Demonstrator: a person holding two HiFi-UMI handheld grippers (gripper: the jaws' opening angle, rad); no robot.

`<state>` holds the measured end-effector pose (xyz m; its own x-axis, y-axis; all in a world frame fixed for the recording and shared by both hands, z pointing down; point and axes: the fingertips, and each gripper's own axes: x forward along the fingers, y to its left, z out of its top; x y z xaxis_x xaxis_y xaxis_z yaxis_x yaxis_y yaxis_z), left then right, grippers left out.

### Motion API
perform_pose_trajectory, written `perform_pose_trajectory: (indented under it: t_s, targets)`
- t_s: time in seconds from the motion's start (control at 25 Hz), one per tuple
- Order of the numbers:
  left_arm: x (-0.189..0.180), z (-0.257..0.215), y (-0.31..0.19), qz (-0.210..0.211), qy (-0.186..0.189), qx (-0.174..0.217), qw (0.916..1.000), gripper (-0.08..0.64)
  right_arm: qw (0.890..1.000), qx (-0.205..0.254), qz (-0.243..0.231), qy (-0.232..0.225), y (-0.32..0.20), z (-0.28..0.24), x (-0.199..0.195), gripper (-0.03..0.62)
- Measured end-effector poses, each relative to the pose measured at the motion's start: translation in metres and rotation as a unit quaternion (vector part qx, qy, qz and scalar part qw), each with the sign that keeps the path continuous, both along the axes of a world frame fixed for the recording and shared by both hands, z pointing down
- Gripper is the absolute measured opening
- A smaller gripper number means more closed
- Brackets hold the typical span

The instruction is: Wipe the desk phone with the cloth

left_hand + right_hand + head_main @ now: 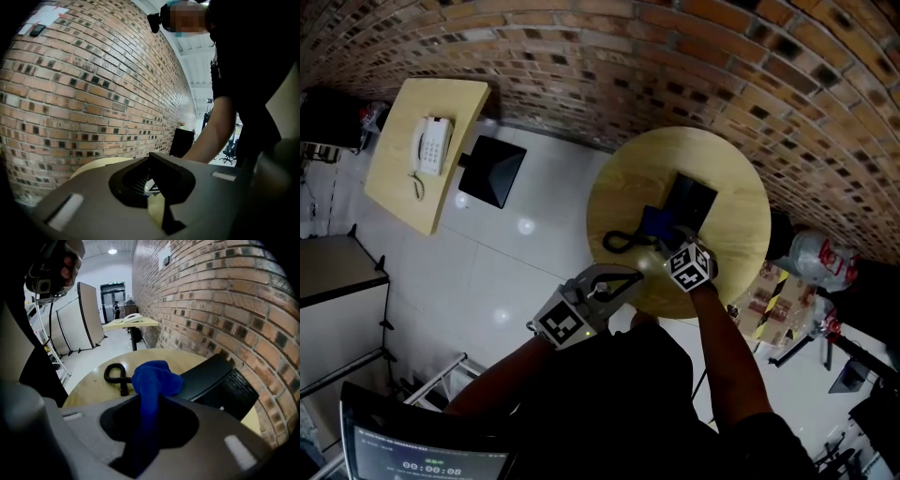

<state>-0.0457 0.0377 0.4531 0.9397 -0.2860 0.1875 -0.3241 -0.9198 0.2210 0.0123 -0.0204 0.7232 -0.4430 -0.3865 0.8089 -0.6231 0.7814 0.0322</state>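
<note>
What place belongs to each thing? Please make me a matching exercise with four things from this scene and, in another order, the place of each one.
Things
1. blue cloth
2. black desk phone
3. coiled cord
4. white phone

Places
A. on the far rectangular table
B. on the round table, on the side nearest the brick wall
C. held in the right claw
D. lying on the round table, on the side away from the wall

Pairs: 1-C, 2-B, 3-D, 4-A
</note>
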Motion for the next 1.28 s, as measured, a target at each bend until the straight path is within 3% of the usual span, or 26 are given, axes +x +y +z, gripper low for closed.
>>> perform_pose_trajectory:
  t_s: [0.28, 0.48, 0.6, 0.76, 1.0, 1.28]
  targets:
    - [0.008, 0.003, 0.004, 0.007, -0.004, -0.005, 1.0, -0.015, 0.999, -0.03, -0.005, -0.011, 0.033, 0.015, -0.008, 0.092]
    - [0.013, -0.001, 0.001, 0.014, 0.005, -0.001, 0.9999, -0.015, 0.999, 0.0, 0.023, -0.03, 0.028, -0.006, 0.003, 0.092]
    - [0.018, -0.003, 0.0, 0.021, 0.006, 0.001, 0.9998, -0.015, 0.996, 0.023, 0.073, -0.042, 0.016, -0.023, 0.033, 0.092]
    - [0.033, -0.004, 0.002, 0.034, 0.01, 0.001, 0.9994, -0.015, 0.989, 0.04, 0.142, -0.033, 0.001, -0.03, 0.103, 0.092]
    - [0.052, 0.002, 0.01, 0.054, 0.0, 0.0, 0.9986, -0.015, 0.975, 0.02, 0.22, -0.006, -0.002, -0.011, 0.197, 0.092]
    - [0.06, 0.01, 0.01, 0.045, -0.013, -0.013, 0.9988, -0.015, 0.966, -0.02, 0.257, -0.009, -0.002, 0.023, 0.237, 0.092]
